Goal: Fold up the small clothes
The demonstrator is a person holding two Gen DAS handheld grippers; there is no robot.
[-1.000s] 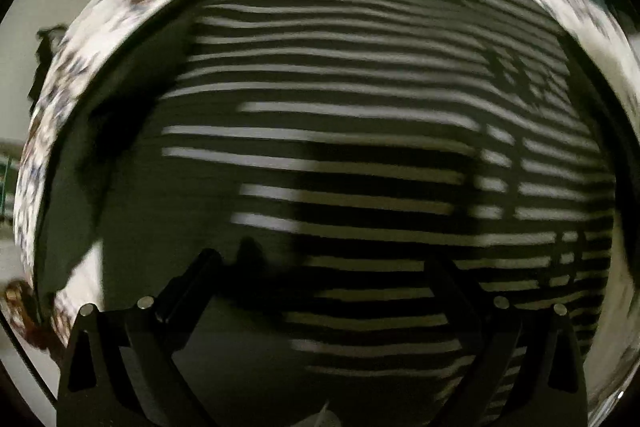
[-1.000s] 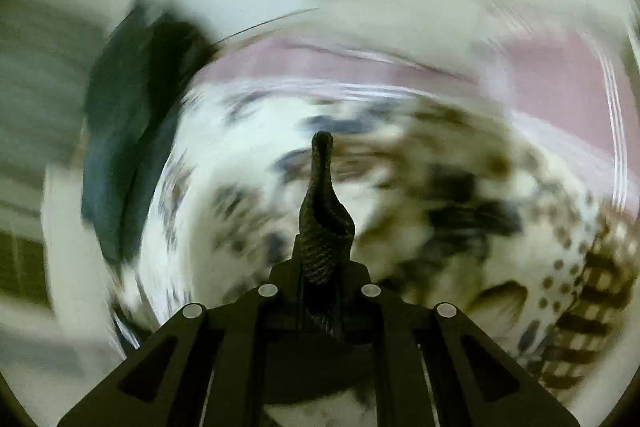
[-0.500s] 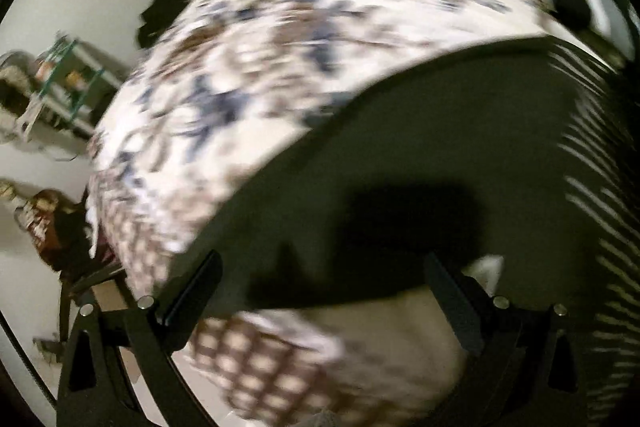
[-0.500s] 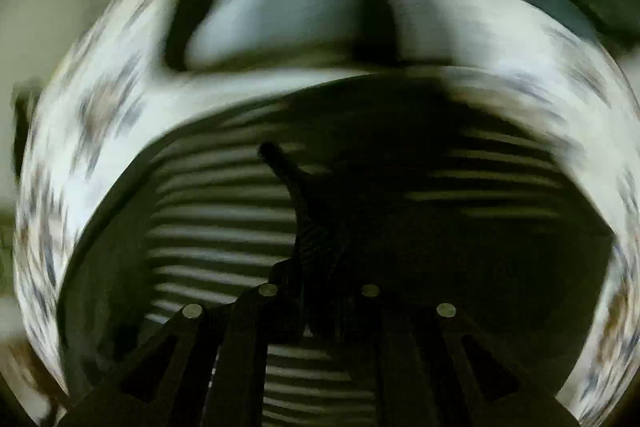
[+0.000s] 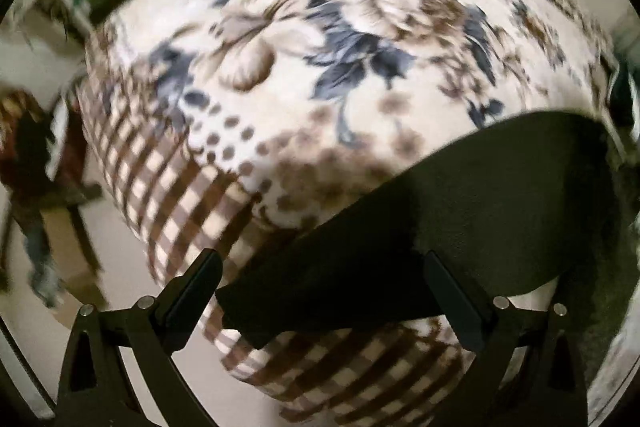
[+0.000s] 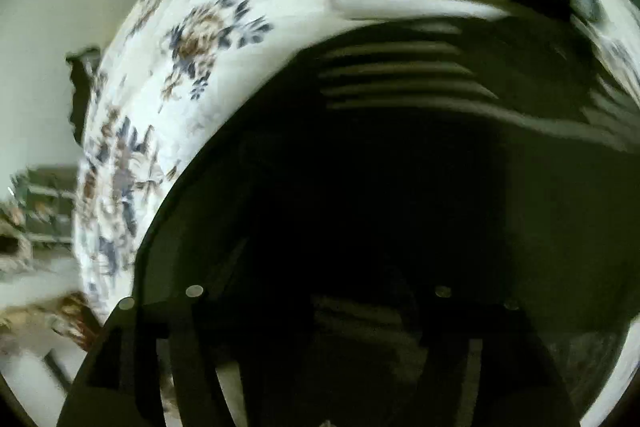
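dark garment (image 5: 460, 227) | left hand-held gripper (image 5: 320, 287) spread wide above it | right hand-held gripper: unclear

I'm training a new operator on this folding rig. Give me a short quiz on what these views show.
1. True or false: the left tongs are shut.
2. The dark garment lies on: A) a floral blanket; B) bare wood; C) a metal tray.
3. Fill in: in the right wrist view, the garment's far part shows pale ____.

Key: 1 false, the fingers stand wide apart. 2 A. 3 stripes.
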